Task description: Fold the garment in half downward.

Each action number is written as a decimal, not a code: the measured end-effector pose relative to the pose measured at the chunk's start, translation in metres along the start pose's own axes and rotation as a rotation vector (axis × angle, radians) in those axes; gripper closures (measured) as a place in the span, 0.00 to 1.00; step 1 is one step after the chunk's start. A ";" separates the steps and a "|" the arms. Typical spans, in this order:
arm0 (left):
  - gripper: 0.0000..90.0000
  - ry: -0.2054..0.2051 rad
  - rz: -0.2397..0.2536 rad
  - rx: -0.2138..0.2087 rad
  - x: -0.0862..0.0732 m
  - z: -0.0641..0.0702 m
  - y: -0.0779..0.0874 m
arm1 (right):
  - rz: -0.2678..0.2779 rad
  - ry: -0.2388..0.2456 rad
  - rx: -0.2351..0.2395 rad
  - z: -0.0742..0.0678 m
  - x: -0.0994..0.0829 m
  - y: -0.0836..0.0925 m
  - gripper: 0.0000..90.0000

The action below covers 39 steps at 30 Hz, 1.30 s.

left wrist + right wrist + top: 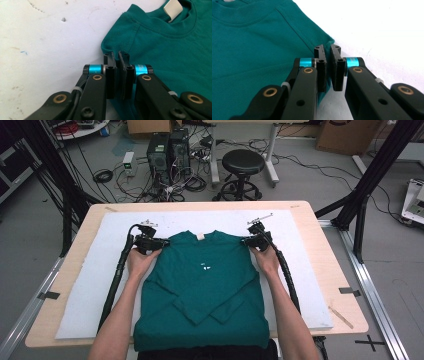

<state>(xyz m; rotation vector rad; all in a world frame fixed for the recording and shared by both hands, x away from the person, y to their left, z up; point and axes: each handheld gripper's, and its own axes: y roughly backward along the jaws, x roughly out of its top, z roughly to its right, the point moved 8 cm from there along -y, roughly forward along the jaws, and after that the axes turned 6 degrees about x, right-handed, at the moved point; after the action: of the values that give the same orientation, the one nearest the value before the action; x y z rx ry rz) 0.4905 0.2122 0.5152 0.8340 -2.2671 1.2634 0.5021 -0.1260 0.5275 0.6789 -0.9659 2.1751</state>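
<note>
Lying flat on a white mat [90, 285] over a table [330, 265]: a green shirt [202, 295], collar at the far side, both sleeves folded in and crossed over the chest, hem hanging off the near edge. Pinching the shirt's left shoulder corner: left gripper [159, 241], jaws pressed nearly together on the cloth, as seen in the left gripper view [117, 56], with a cream label [173, 8] at the collar beyond. Pinching the right shoulder corner: right gripper [246, 240], jaws likewise drawn together on the fabric edge [328, 50], mat to their right. Gripping each tool from below, a hand, forearms entering from the near side. Beyond the table: a black stool [243, 162], computer towers [167, 150], cables on the floor.
</note>
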 end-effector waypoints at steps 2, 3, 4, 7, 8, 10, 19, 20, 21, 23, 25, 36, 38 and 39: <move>0.95 -0.001 0.003 0.003 0.001 0.000 0.001 | 0.008 0.000 0.005 0.000 0.002 0.002 0.95; 0.95 -0.006 0.007 0.004 0.003 0.001 0.002 | 0.014 -0.004 0.010 0.000 0.003 0.003 0.95; 0.95 -0.006 0.015 0.006 0.005 0.001 0.004 | 0.019 -0.008 0.012 -0.001 0.004 0.005 0.95; 0.95 -0.003 0.051 -0.002 0.014 0.002 0.012 | 0.033 0.005 0.008 -0.003 0.008 0.012 0.95; 0.95 -0.006 0.066 -0.002 0.018 0.003 0.015 | 0.039 0.017 0.002 -0.003 0.010 0.014 0.96; 0.95 -0.004 0.071 -0.001 0.025 0.003 0.021 | 0.054 0.017 0.001 -0.005 0.015 0.021 0.96; 0.95 -0.036 0.136 0.031 0.057 0.004 0.040 | 0.142 -0.004 0.013 -0.009 0.042 0.049 0.95; 0.95 -0.036 0.149 0.032 0.060 0.004 0.043 | 0.153 -0.006 0.013 -0.009 0.045 0.052 0.95; 0.95 -0.040 0.164 0.032 0.063 0.005 0.045 | 0.162 -0.009 0.014 -0.009 0.047 0.055 0.95; 0.95 -0.050 0.180 0.038 0.069 0.005 0.049 | 0.165 -0.007 0.014 -0.010 0.052 0.059 0.95; 0.95 -0.058 0.196 0.041 0.076 0.006 0.054 | 0.185 0.011 -0.003 -0.011 0.057 0.064 0.95; 0.95 -0.085 0.275 0.047 0.100 0.010 0.075 | 0.249 0.002 0.005 -0.010 0.067 0.083 0.95; 0.95 -0.084 0.287 0.044 0.103 0.010 0.078 | 0.263 -0.007 0.013 -0.009 0.069 0.087 0.95; 0.95 -0.089 0.296 0.044 0.104 0.010 0.080 | 0.267 -0.007 0.014 -0.009 0.069 0.088 0.95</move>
<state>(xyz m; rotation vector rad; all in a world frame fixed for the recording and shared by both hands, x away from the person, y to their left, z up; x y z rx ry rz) 0.3593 0.2049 0.5242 0.5941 -2.5130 1.4330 0.3903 -0.1397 0.5296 0.5923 -1.0990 2.4137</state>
